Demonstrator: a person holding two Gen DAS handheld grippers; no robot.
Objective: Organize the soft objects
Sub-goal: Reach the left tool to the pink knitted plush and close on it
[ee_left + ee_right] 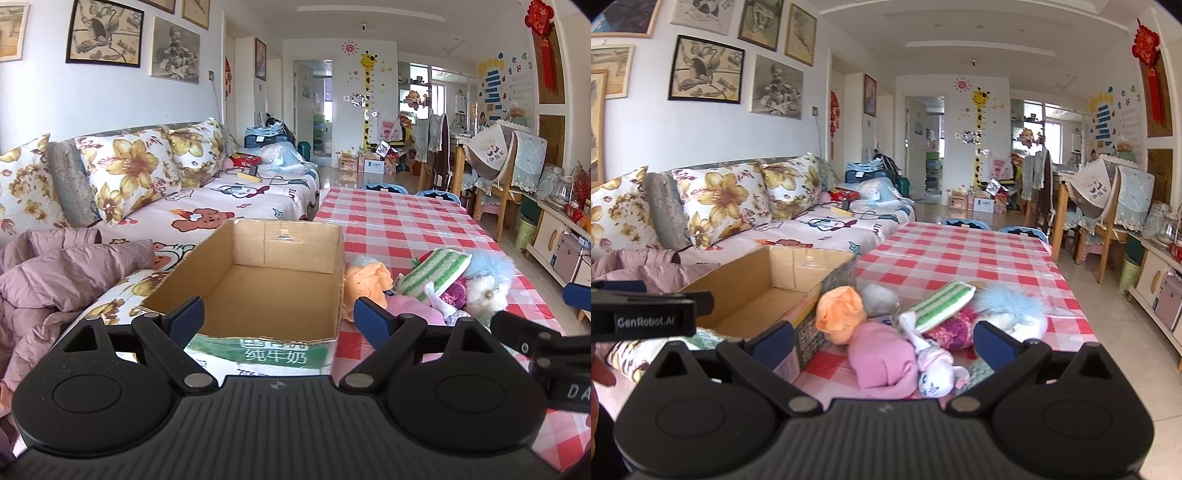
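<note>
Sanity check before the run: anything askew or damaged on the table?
Nothing damaged. The soft toys lie in a loose heap beside the empty cardboard box, whose top edge is roughly torn. Both grippers, left and right, are open.

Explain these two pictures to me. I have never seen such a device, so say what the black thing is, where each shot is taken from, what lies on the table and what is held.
A person holds a two-finger gripper in each hand; each carries a wide-angle camera looking forward along its fingers. One picture comes from the left gripper, facing an empty cardboard box. The other comes from the right gripper, hovering over a pile of soft things on the checked tablecloth: an orange toy, a pink cloth, a green striped sponge and a fluffy blue toy. Both grippers are open and hold nothing.
</note>
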